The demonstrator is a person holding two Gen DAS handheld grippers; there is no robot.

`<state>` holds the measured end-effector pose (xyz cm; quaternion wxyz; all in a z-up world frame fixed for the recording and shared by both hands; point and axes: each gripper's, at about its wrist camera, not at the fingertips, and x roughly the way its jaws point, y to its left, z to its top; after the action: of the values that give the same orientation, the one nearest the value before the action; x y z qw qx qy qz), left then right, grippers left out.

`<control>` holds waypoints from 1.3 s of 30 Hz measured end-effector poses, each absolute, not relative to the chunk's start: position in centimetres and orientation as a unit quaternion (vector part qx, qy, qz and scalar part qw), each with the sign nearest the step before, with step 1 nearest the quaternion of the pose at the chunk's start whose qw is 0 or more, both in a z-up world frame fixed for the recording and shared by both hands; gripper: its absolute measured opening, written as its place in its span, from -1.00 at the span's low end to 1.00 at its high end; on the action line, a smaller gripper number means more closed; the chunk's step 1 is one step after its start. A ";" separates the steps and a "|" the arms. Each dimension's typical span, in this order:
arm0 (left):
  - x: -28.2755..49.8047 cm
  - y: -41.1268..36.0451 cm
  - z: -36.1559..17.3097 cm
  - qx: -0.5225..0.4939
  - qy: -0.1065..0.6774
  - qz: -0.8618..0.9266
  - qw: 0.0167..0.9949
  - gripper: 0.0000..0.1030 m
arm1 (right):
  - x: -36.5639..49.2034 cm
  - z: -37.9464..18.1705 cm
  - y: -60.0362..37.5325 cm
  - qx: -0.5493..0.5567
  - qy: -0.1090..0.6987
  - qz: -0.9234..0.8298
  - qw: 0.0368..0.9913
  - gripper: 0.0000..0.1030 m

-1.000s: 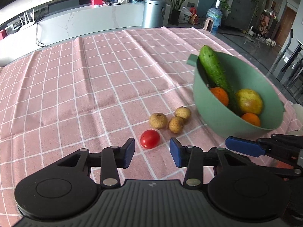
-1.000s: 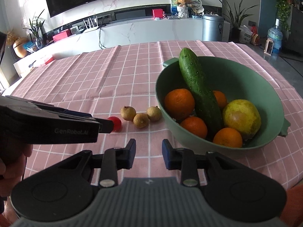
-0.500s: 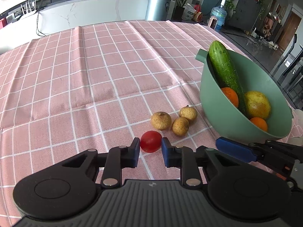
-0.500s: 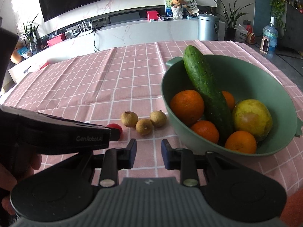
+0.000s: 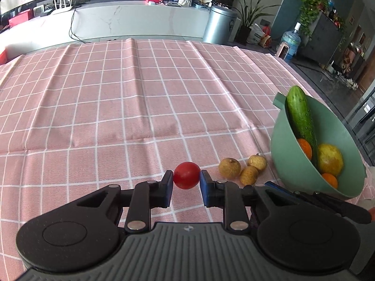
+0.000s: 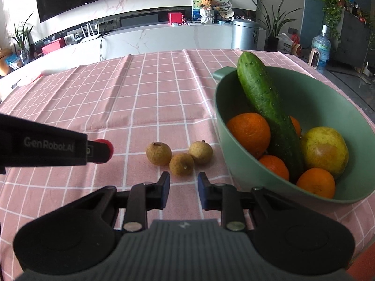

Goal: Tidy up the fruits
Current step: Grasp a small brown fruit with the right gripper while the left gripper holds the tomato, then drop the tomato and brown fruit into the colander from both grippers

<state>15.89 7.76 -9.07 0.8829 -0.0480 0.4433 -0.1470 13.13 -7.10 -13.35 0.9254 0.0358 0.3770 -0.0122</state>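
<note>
My left gripper (image 5: pixel 186 179) is shut on a red cherry tomato (image 5: pixel 186 175), held at the fingertips just above the pink checked cloth; the tomato also shows in the right wrist view (image 6: pixel 104 150) behind the left gripper's finger. Three small tan longans (image 5: pixel 229 168) (image 6: pixel 181 164) lie on the cloth beside a green bowl (image 5: pixel 293 164) (image 6: pixel 246 175) holding a cucumber (image 6: pixel 264 107), oranges (image 6: pixel 249 133) and a yellow-green pear (image 6: pixel 324 151). My right gripper (image 6: pixel 183 185) is open and empty, just in front of the longans.
The table is covered by a pink checked cloth (image 5: pixel 140 98). The bowl stands near the table's right edge. Beyond the far edge are a white counter (image 6: pixel 164 37), a metal bin (image 6: pixel 245 34) and plants.
My left gripper closed on the tomato and lifted it slightly, with the view swinging left. My right gripper moved a little closer to the longans and stays open.
</note>
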 end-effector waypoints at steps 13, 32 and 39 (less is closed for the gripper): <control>15.8 8.1 -9.3 -0.049 0.441 -0.155 0.883 -0.48 | 14.5 -14.0 -6.1 0.027 0.375 -0.039 0.926 -0.67; 12.9 6.1 -5.9 -0.059 0.421 -0.184 0.886 -0.48 | 8.8 -8.0 -10.1 0.066 0.351 0.040 0.933 -0.67; 11.6 3.4 -3.0 -0.074 0.399 -0.230 0.884 -0.48 | 5.5 -5.3 -13.4 0.062 0.322 0.046 0.943 -0.66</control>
<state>11.58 3.35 -2.95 0.8844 -0.0735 0.3991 -0.2305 5.52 -13.40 -5.30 0.9435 0.0619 0.3223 0.0464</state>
